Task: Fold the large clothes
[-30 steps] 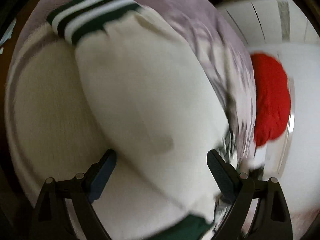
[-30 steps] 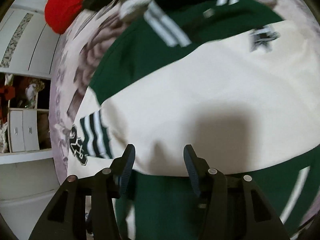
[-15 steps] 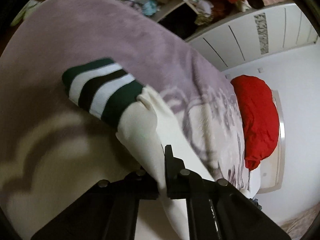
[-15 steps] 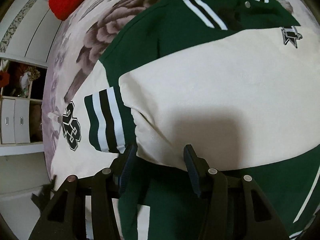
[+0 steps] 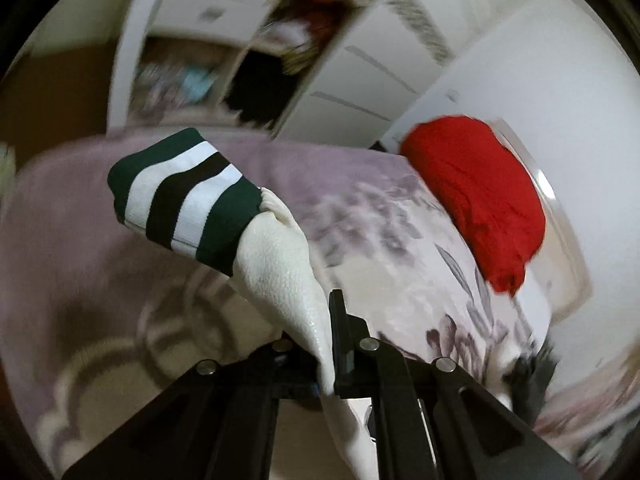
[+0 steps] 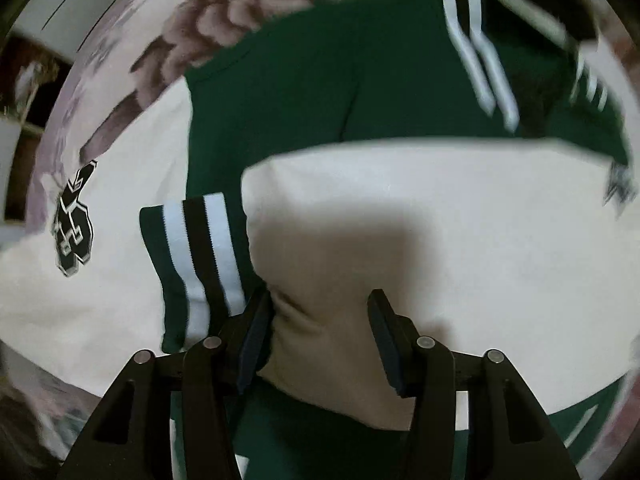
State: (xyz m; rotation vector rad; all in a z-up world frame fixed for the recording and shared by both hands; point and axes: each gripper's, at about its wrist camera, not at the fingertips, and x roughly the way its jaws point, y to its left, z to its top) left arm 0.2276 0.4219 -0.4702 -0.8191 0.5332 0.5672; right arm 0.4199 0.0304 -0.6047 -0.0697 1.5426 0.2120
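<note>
A green and cream varsity jacket [image 6: 320, 80] lies on a bed. My left gripper [image 5: 326, 340] is shut on its cream sleeve [image 5: 280, 264] and holds it up off the bed; the striped green, white and black cuff [image 5: 180, 196] hangs beyond the fingers. My right gripper [image 6: 320, 320] is open, its fingers straddling the other cream sleeve [image 6: 400, 240] folded across the jacket's front, close to that sleeve's striped cuff [image 6: 200, 256]. A black number patch [image 6: 74, 228] shows on the cream part at the left.
The bed has a mauve floral blanket [image 5: 400, 240]. A red cloth bundle [image 5: 480, 196] lies at its far right edge by a white wall. White shelves and drawers [image 5: 280, 40] stand behind the bed.
My left gripper closed on the cream sleeve and lifted it, tilting up toward the shelves. My right gripper moved lower over the folded sleeve, nearer its cuff, and stayed open.
</note>
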